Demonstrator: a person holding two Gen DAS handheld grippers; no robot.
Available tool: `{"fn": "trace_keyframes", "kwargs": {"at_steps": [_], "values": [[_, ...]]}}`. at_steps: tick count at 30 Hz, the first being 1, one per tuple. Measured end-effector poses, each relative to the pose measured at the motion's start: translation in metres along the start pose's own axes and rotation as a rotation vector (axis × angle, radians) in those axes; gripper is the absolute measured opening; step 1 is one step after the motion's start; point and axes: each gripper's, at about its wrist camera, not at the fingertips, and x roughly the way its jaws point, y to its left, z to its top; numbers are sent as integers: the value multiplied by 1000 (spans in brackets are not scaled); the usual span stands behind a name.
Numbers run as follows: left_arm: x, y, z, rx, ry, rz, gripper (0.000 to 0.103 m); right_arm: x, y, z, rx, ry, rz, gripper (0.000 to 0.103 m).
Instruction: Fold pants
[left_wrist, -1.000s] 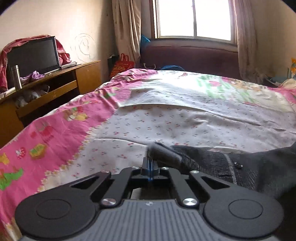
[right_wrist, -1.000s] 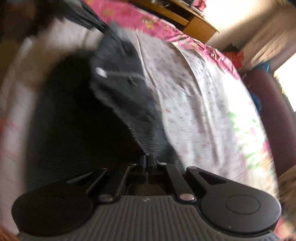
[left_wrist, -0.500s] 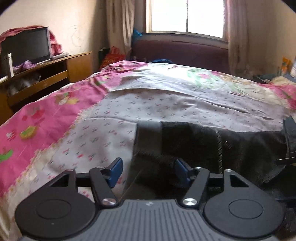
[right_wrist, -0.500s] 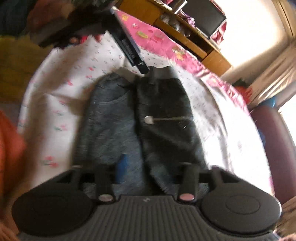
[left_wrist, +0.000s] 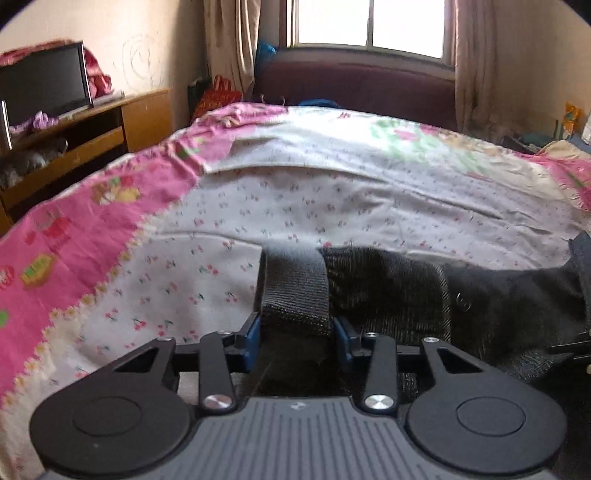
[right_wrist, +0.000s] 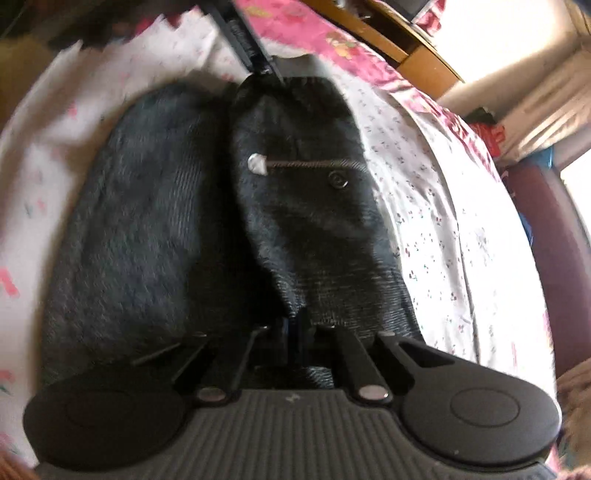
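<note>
The dark grey pants (right_wrist: 303, 206) lie on the bed (left_wrist: 280, 199), folded so that two dark panels sit side by side on the white, cherry-printed sheet (left_wrist: 207, 273). A pink border (left_wrist: 66, 229) runs along the sheet's edge on the side away from the pants, toward the wooden desk (left_wrist: 110, 129). On that desk stands a dark monitor (left_wrist: 44, 85). Beyond the pants, at the far end of the bed, a maroon headboard (left_wrist: 354, 88) sits under a bright window (left_wrist: 369, 26) flanked by curtains.

The left hand-held gripper (left_wrist: 297, 341) has its blue-padded jaws spread wide, one on each side of the ribbed waistband (left_wrist: 295, 284) of the pants; the band's end sits between them, and the jaws are not pinched onto it. In the right wrist view, this gripper reaches in at the far end of the pants.

The right hand-held gripper (right_wrist: 293, 330) has its jaws drawn close together at the near edge of the pants, where the two panels meet. The view there is dark and blurred, so whether cloth is caught between the jaws cannot be told. Ahead of it on the right-hand panel are a metal-tipped drawstring (right_wrist: 306, 163) and a round button (right_wrist: 338, 180) just beside it.
</note>
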Motion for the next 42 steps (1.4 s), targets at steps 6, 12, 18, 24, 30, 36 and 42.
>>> {"fn": "trace_keyframes", "kwargs": {"at_steps": [6, 12, 18, 24, 30, 36, 42], "values": [[-25, 14, -22, -5, 24, 0, 54, -47, 27, 2, 21, -68, 102, 4], [-2, 5, -50, 47, 97, 74, 61, -20, 73, -13, 48, -16, 97, 11], [-26, -2, -43, 140, 94, 136, 67, -46, 63, -21, 120, -54, 90, 33], [-31, -16, -44, 228, 110, 245, 67, -84, 33, -47, 251, -111, 87, 40], [-55, -51, -20, 209, 21, 152, 66, -99, -24, -102, 414, -32, -62, 40], [-45, -166, 4, 345, 17, -227, 66, -94, -104, -174, 647, 75, -188, 40], [3, -283, 11, 537, 95, -495, 66, -71, -154, -222, 438, 154, -176, 40]]}}
